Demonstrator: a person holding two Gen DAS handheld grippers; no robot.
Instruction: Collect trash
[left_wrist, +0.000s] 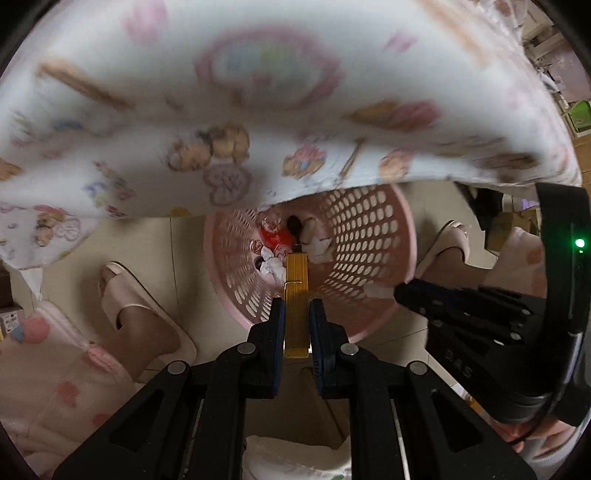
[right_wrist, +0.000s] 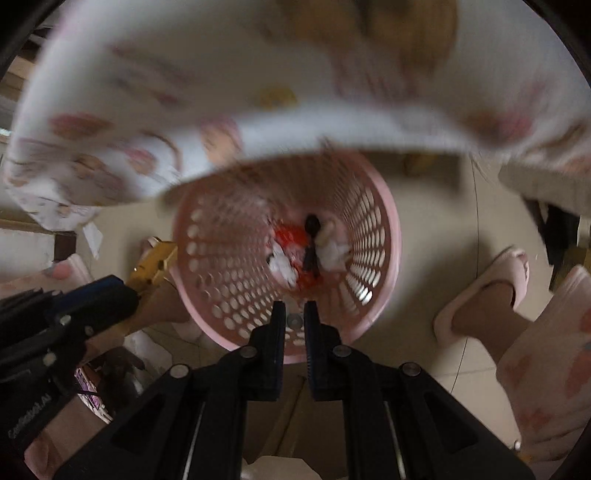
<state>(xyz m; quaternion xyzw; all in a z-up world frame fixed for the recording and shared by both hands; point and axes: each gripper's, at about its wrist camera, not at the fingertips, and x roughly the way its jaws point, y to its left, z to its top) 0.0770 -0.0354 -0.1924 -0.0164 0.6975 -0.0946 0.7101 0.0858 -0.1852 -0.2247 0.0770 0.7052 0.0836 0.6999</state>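
Observation:
A pink perforated basket (left_wrist: 369, 236) stands on the floor under a table edge; it also shows in the right wrist view (right_wrist: 221, 266). Red and white trash (left_wrist: 275, 240) lies in its bottom, seen too in the right wrist view (right_wrist: 295, 254). My left gripper (left_wrist: 296, 317) is shut on a long yellow flat pack (left_wrist: 296, 295) and holds it over the basket's near rim. The pack also shows in the right wrist view (right_wrist: 153, 267). My right gripper (right_wrist: 294, 317) hangs above the near rim, its jaws nearly together with nothing between them.
A white tablecloth with cartoon prints (left_wrist: 258, 110) hangs over the far side of the basket. The person's feet in pink slippers (left_wrist: 125, 295) (left_wrist: 448, 243) stand on the tiled floor at either side. The right gripper's body (left_wrist: 480, 317) is close on the right.

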